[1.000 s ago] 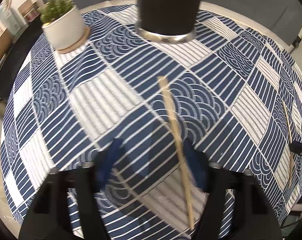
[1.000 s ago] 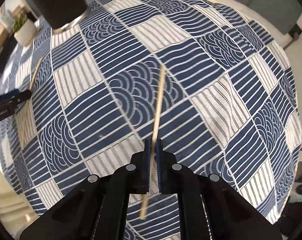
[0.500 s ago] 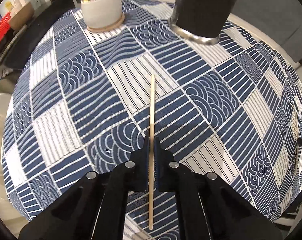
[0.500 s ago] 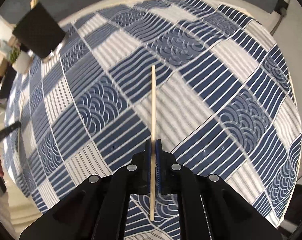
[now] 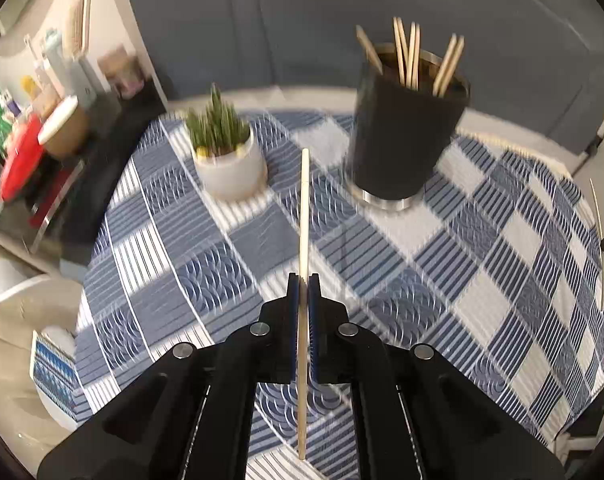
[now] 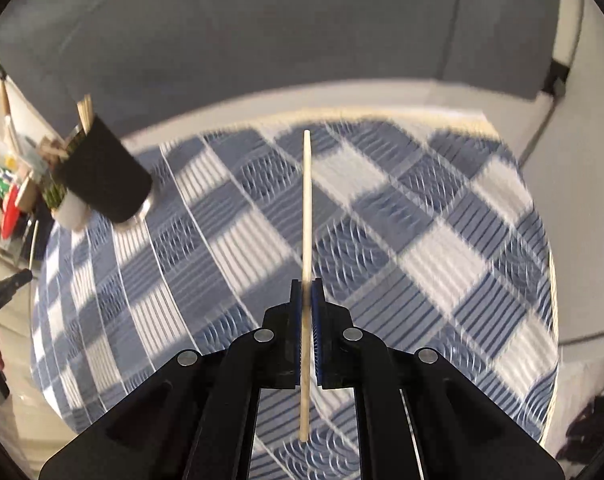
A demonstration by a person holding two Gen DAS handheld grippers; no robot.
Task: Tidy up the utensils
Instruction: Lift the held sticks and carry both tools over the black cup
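Both tongs are clamped on a chopstick each, left tongs gripping one chopstick before the black holder, right tongs pinching another chopstick right of it.

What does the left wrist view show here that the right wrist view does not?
Only the left wrist view: the open top of the black holder with chopsticks fanned out, and the whole potted plant. Only the right wrist view: the left claw's own chopstick is missing, while the right claw grips its chopstick. Both: the holder and checked tablecloth.
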